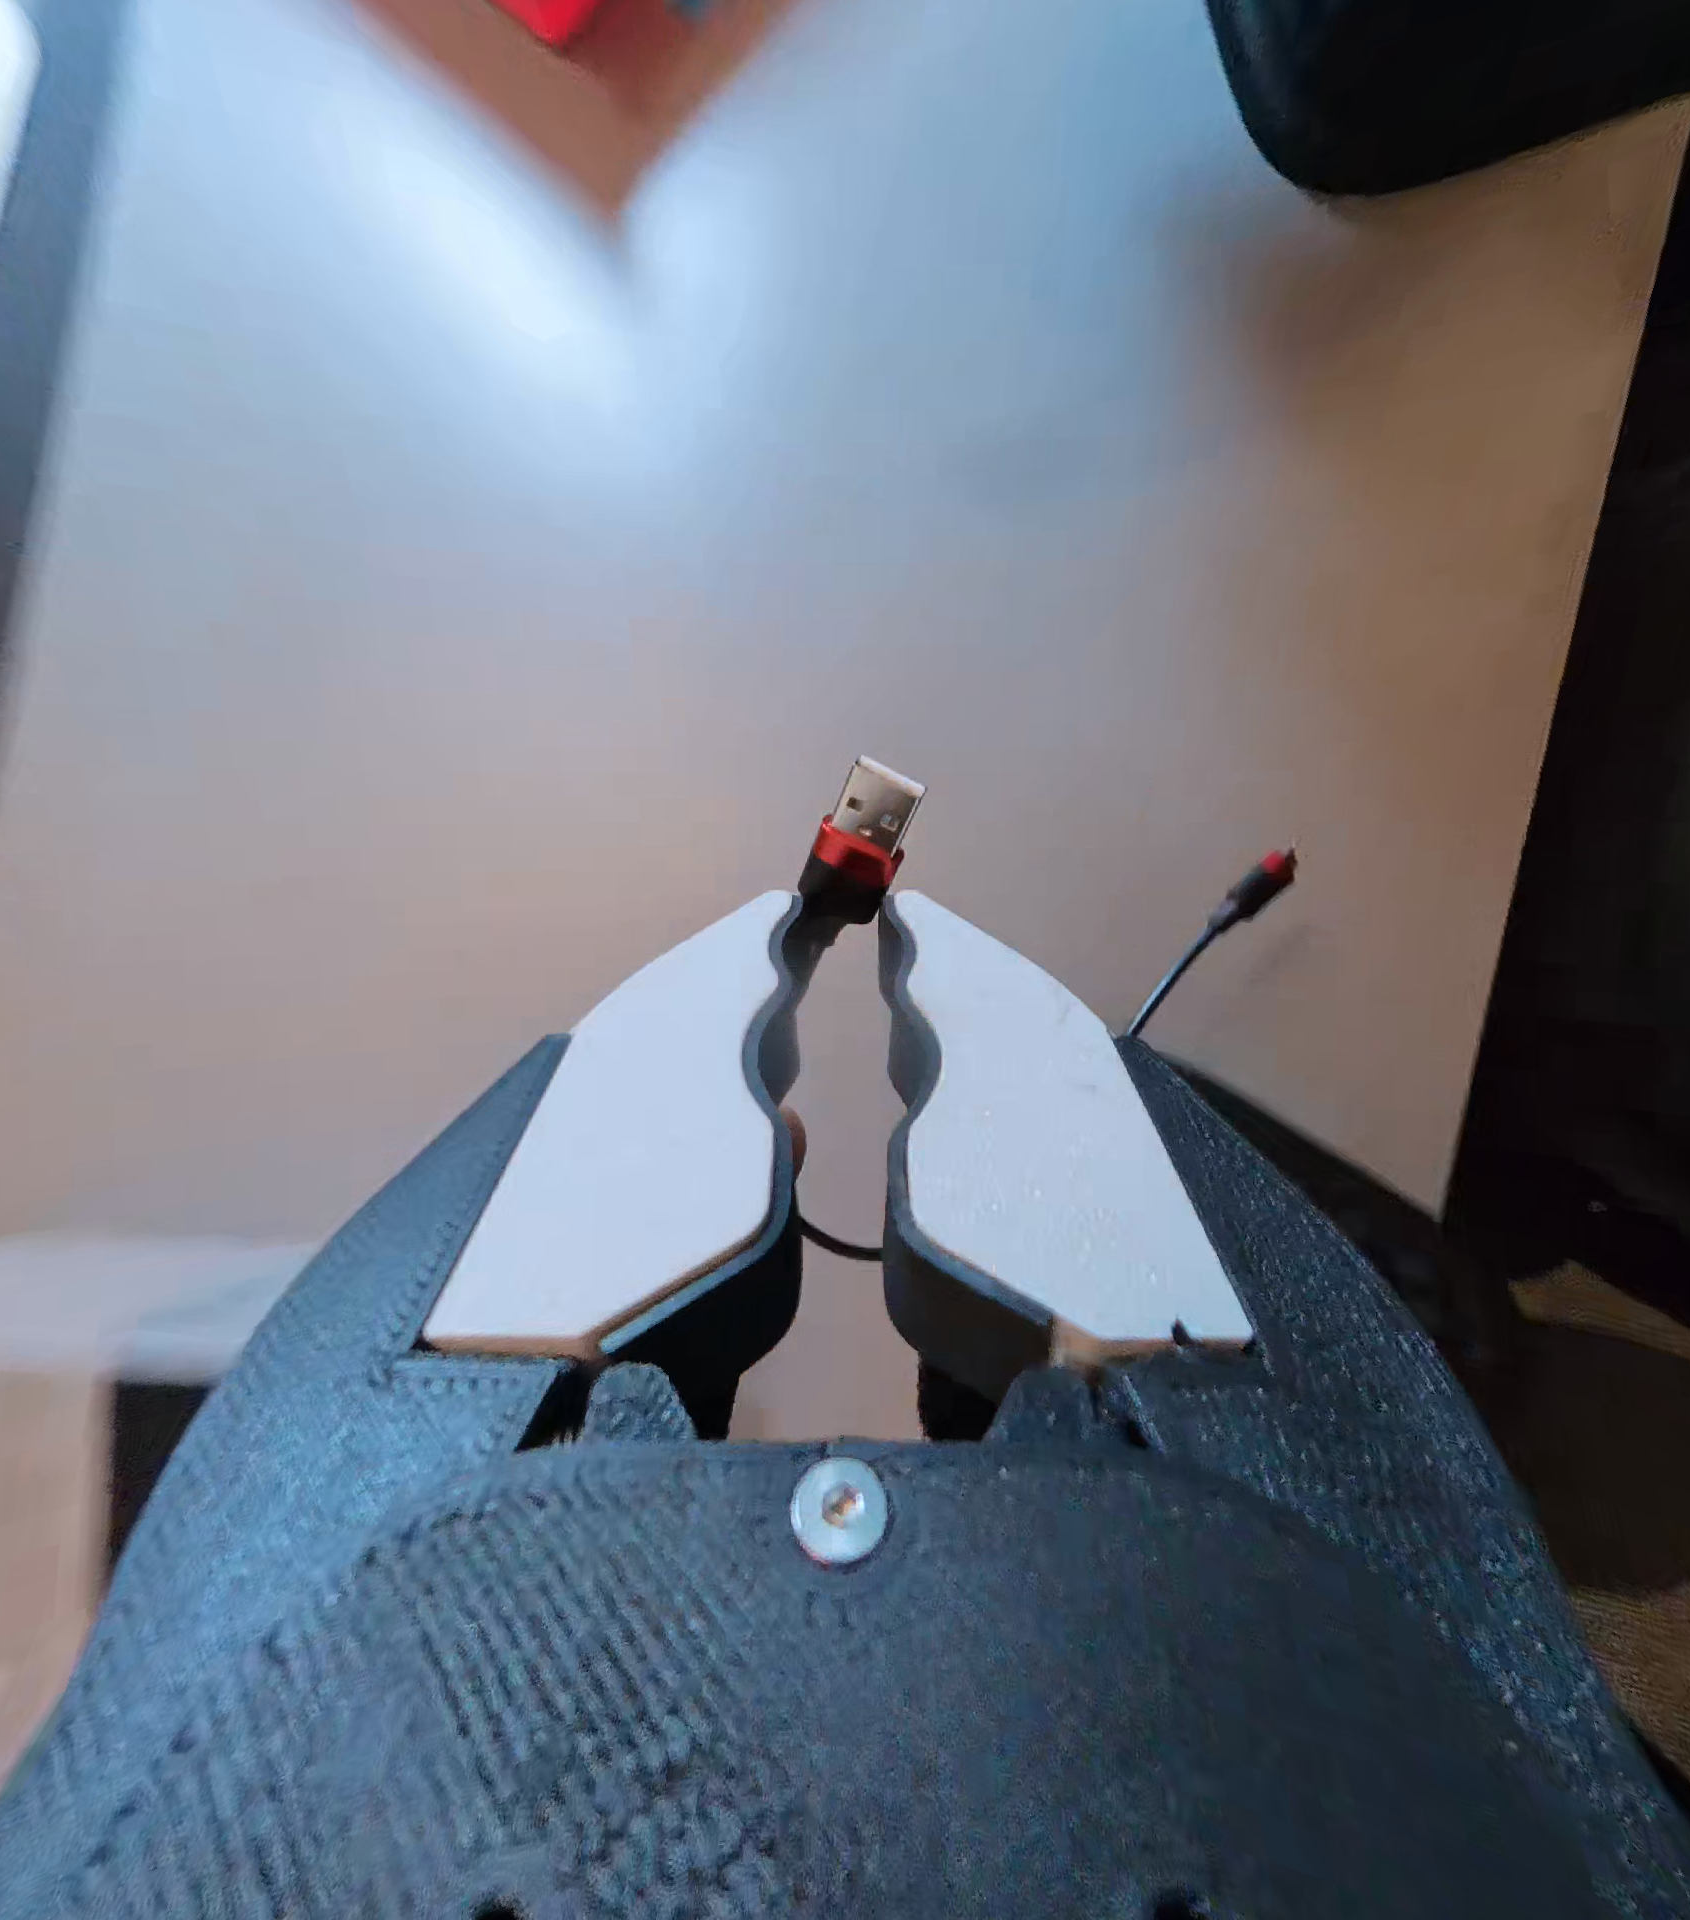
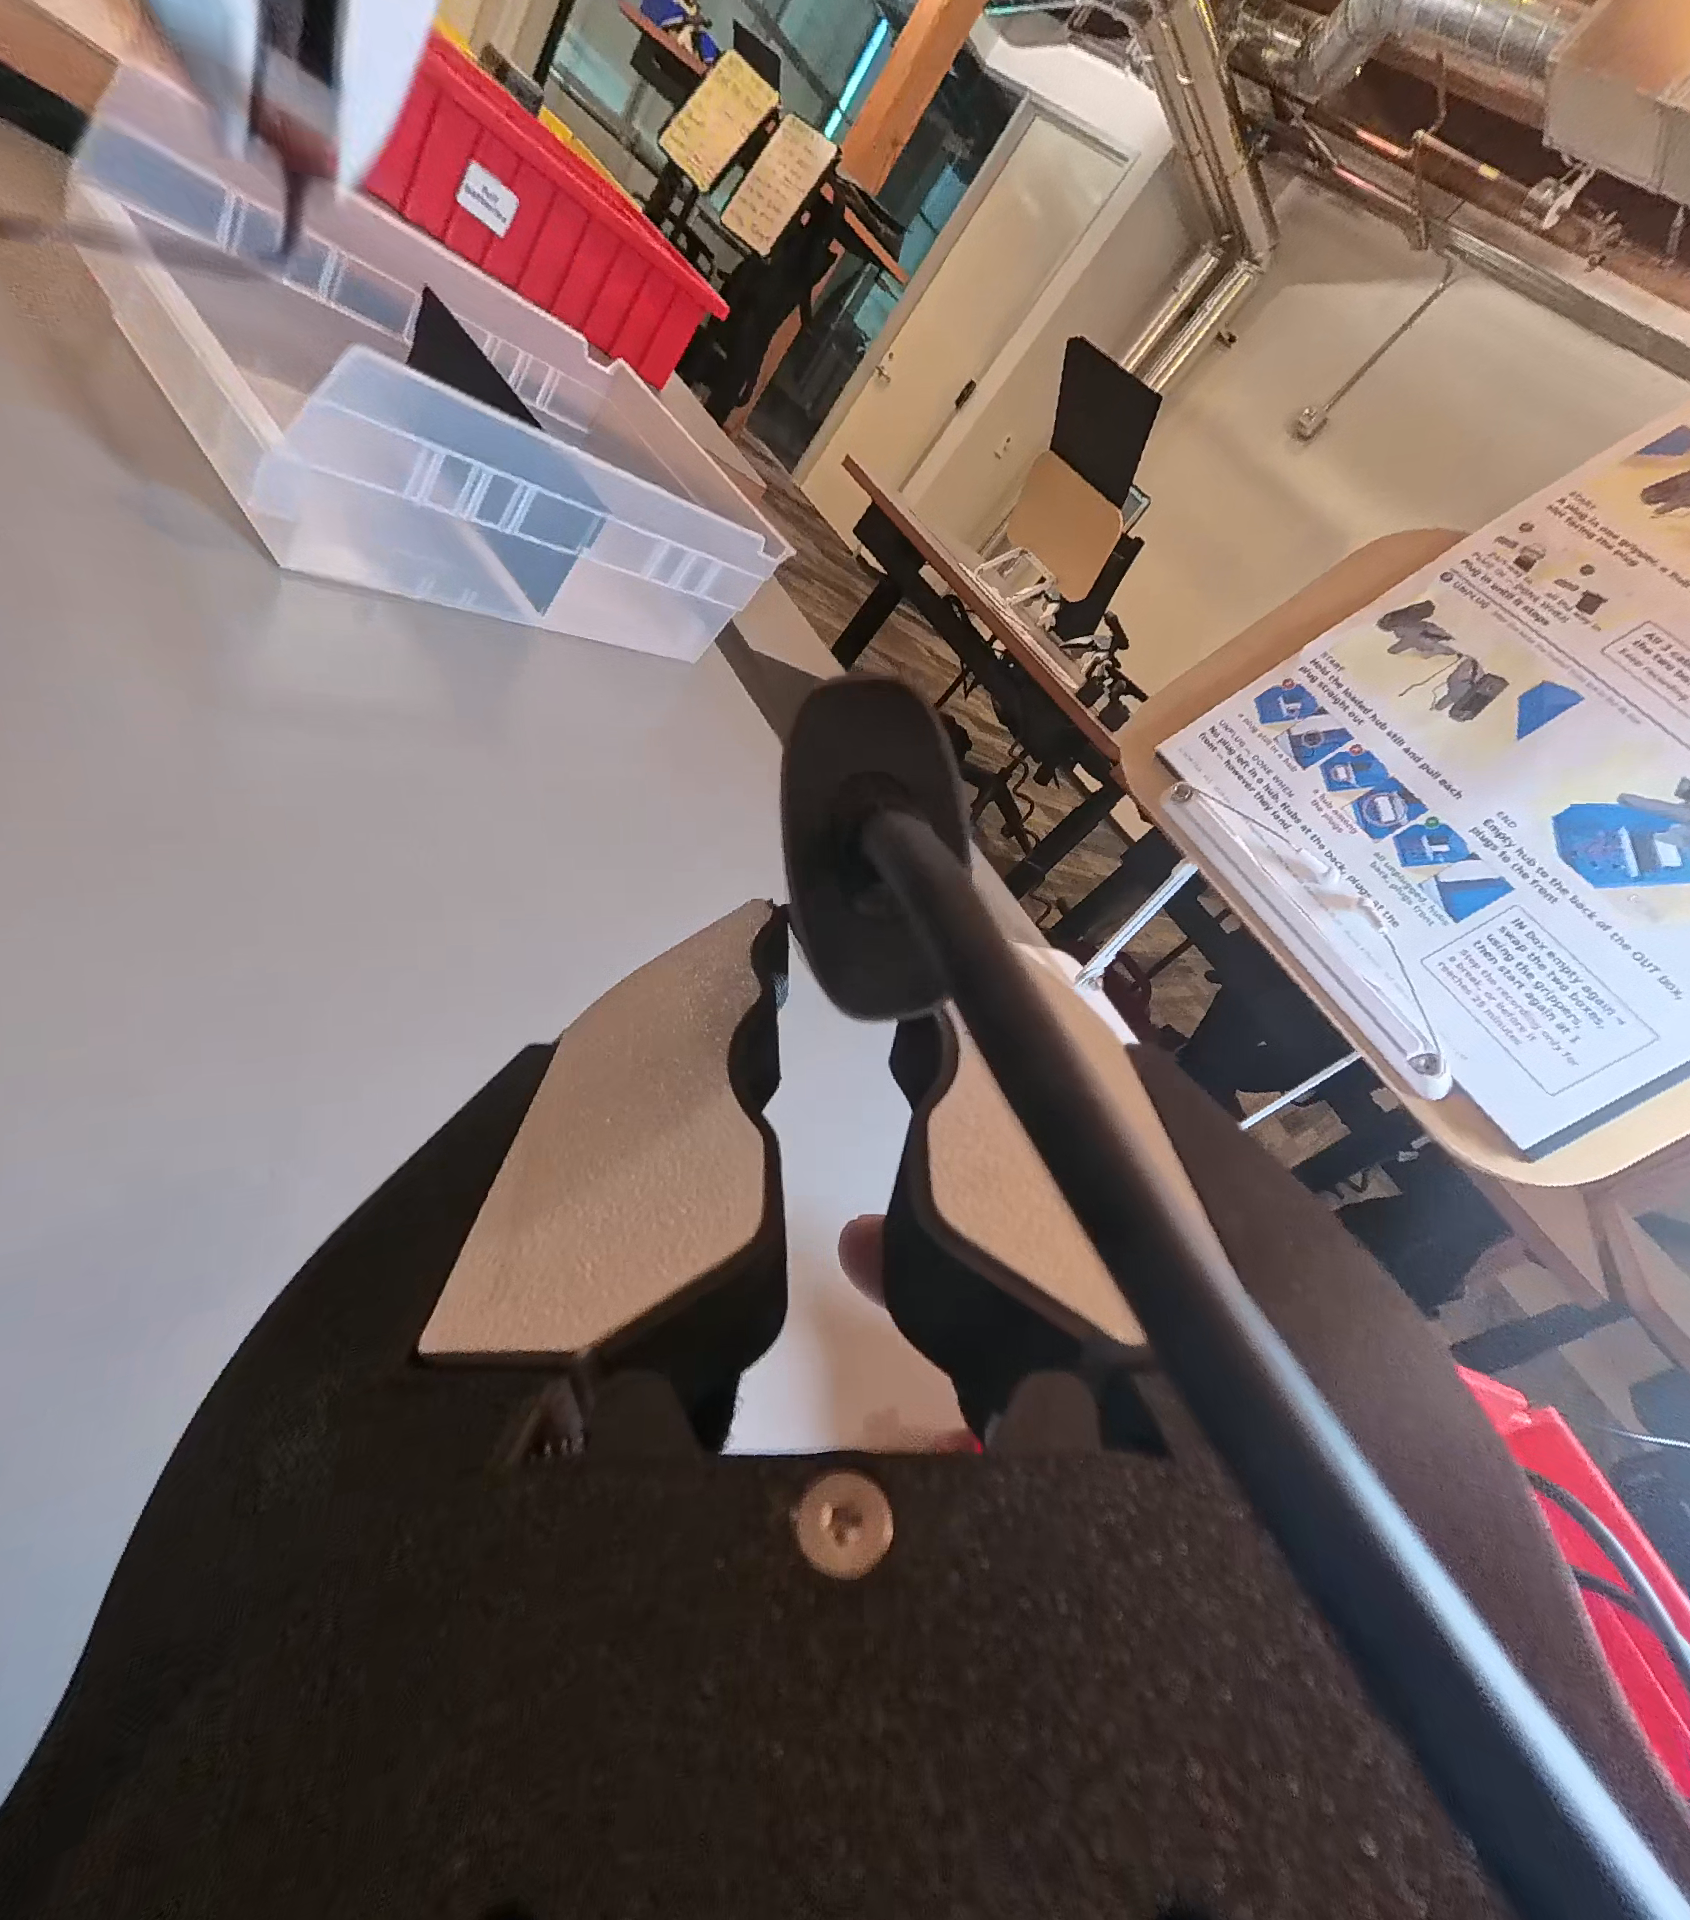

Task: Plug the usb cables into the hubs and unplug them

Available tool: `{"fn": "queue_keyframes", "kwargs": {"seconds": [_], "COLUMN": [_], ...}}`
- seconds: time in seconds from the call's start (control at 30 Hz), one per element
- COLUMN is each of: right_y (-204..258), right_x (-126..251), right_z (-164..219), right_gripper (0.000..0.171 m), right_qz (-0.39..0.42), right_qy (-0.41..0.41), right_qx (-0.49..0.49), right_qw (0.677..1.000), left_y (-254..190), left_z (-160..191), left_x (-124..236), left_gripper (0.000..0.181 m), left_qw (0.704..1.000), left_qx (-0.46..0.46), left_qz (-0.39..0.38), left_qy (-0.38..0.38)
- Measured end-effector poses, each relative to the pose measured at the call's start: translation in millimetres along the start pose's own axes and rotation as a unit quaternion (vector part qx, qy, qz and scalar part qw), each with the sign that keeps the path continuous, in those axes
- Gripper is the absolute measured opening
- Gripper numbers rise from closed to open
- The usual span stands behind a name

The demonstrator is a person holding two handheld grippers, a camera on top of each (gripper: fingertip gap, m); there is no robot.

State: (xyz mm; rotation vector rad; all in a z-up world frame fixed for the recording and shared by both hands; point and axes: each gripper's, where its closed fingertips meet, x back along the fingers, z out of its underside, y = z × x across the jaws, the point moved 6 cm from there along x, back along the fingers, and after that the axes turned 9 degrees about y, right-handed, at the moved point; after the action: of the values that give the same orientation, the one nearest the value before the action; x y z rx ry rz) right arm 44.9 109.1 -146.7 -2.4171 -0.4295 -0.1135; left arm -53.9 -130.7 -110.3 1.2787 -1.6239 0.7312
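Observation:
In the left wrist view my left gripper [image 1: 841,906] is shut on the black-and-red body of a USB plug [image 1: 860,836]. Its metal end sticks out past the fingertips above the pale table [image 1: 612,571]. The cable's other small red-and-black end [image 1: 1259,885] hangs free to the right. In the right wrist view my right gripper [image 2: 836,961] is shut on a black hub [image 2: 867,847], seen end on. The hub's thick black cable [image 2: 1184,1299] runs back over the right finger. The other gripper [image 2: 280,94] shows blurred at the top left.
A clear plastic compartment box [image 2: 467,488] lies on the table ahead, with a red bin [image 2: 550,229] behind it. A stand with an instruction sheet [image 2: 1506,790] is on the right. A black object [image 1: 1443,94] sits at the left view's top right. A red bin [image 2: 1651,1621] is low right. Left tips to right tips: about 20 cm. The black object [image 1: 1443,94] lies some 20 cm from my right tips, 30 cm from my left tips.

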Motion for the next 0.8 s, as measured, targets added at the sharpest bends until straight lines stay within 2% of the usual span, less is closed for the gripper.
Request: {"fn": "queue_keyframes", "kwargs": {"seconds": [0.13, 0.2, 0.27, 0.57, 0.8], "right_y": [3, 4, 4, 6, 5], "right_x": [-6, -8, -9, -12, -13], "right_z": [11, 15, 17, 19, 22], "right_gripper": [0.018, 0.017, 0.017, 0.017, 0.017], "right_qz": [-0.005, -0.009, -0.012, -0.025, -0.030], "right_qy": [0.022, 0.029, 0.032, 0.032, 0.034], "right_qx": [0.006, 0.003, -0.001, -0.013, -0.024], "right_qw": [1.000, 1.000, 0.999, 0.999, 0.999], "left_y": [-1, -1, 0, 7, 10], "left_z": [-27, -38, -44, -27, -35], "left_x": [-104, -136, -153, -156, -166], "left_gripper": [0.013, 0.014, 0.016, 0.025, 0.023], "left_qw": [0.997, 0.997, 0.998, 0.997, 0.993], "left_qx": [0.017, 0.007, 0.000, -0.053, -0.115], "left_qz": [0.064, 0.063, 0.049, 0.035, 0.041], "left_qy": [-0.030, -0.040, -0.048, -0.052, -0.005]}}
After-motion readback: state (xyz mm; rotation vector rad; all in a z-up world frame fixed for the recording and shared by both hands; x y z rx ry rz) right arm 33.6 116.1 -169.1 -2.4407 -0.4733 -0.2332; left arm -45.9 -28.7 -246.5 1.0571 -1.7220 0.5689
